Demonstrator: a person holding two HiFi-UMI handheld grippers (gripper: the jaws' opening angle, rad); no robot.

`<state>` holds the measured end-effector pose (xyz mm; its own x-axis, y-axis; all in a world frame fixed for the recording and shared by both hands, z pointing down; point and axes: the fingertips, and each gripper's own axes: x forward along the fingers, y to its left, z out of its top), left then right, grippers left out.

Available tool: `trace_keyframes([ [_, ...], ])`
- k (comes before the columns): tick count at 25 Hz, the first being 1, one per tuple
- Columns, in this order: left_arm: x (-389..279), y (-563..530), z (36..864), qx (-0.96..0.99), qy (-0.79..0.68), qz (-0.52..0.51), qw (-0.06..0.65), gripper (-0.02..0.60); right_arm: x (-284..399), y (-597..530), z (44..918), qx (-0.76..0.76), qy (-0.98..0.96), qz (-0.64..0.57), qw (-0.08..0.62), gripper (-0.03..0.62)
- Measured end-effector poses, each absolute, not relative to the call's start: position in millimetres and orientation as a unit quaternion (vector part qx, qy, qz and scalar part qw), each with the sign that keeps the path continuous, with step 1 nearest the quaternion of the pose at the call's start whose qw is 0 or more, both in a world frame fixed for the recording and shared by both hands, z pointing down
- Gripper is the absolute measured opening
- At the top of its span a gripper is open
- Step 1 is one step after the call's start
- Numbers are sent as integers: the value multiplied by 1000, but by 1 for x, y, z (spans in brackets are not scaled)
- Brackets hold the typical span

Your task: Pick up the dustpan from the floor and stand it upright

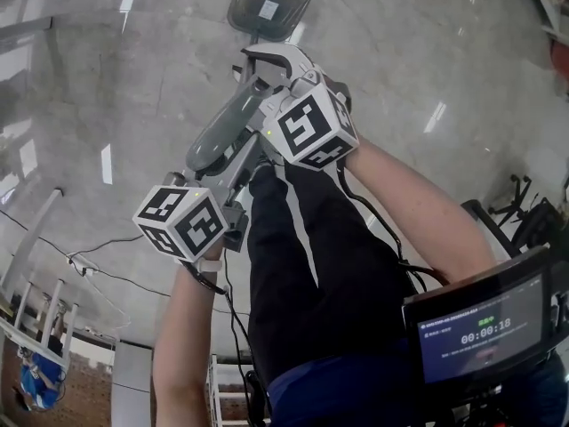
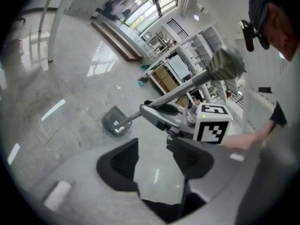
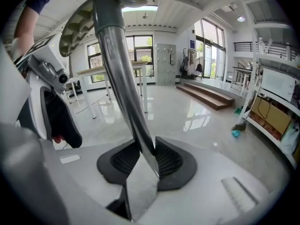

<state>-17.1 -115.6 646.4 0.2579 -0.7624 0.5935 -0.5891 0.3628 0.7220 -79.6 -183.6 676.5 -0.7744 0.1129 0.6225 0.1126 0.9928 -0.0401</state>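
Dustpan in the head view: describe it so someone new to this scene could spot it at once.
On the glossy grey floor, above the person's dark trouser leg, the right gripper clamps a long grey pole. Follow it up to the dark scoop with a white sticker: that is the dustpan, the only thing a gripper holds.

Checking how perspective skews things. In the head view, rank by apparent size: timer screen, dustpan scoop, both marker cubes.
Timer screen, largest.
Left marker cube and right marker cube: too alike to rank.
Dustpan scoop, smallest, but farthest from the camera.
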Motion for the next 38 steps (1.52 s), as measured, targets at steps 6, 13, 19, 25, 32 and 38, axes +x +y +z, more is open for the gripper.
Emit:
trace_keyframes([
  [6, -9, -114, 651, 554, -596, -82, 575, 221, -93, -217, 674, -10, -944, 64, 324, 106],
  [13, -1, -104, 658, 536, -593, -92, 593, 221, -106, -260, 669, 26, -945, 90, 313, 98],
  [19, -10, -99, 663, 527, -599, -87, 596, 204, -101, -264, 674, 29, -945, 83, 315, 97],
  [25, -17, -109, 656, 537, -608, -87, 579, 202, -90, -259, 683, 34, -941, 71, 330, 112],
  [32, -25, -109, 654, 551, -605, -71, 570, 202, -79, -248, 695, 48, -930, 102, 350, 241],
  [38, -9, -100, 595, 564, -596, -60, 568, 202, -28, -232, 647, 69, -916, 167, 359, 229],
])
